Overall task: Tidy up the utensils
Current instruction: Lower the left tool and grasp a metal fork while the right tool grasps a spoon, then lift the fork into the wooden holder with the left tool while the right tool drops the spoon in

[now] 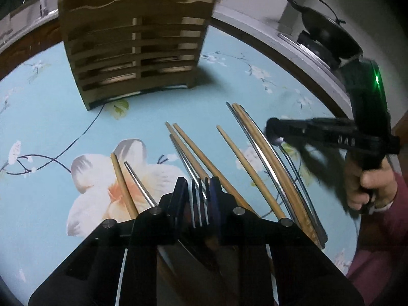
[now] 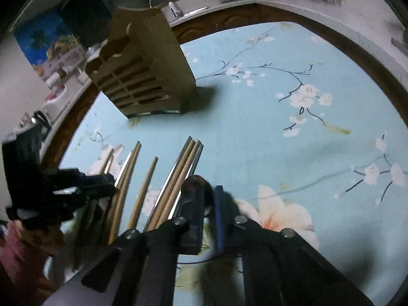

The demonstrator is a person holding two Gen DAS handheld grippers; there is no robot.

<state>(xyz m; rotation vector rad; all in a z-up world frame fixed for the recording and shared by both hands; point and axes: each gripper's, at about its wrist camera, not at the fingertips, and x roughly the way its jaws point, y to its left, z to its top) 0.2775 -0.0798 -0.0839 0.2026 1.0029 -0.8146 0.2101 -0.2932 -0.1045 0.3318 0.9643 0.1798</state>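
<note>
Left wrist view shows our left claw (image 1: 198, 191) clamped on a fork (image 1: 200, 205) among chopsticks (image 1: 251, 176) at the tabletop's (image 1: 51, 107) near edge; our right claw (image 2: 207, 204) pinches a spoon (image 2: 197, 186).

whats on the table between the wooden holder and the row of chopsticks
Nothing: both wrist views show only bare blue floral tablecloth between the slatted wooden utensil holder and the tips of the wooden and metal chopsticks.

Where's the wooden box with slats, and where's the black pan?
wooden box (image 1: 132, 51), left wrist view, on its slatted front.
black pan (image 1: 329, 30), left wrist view, on its dark bowl.
</note>
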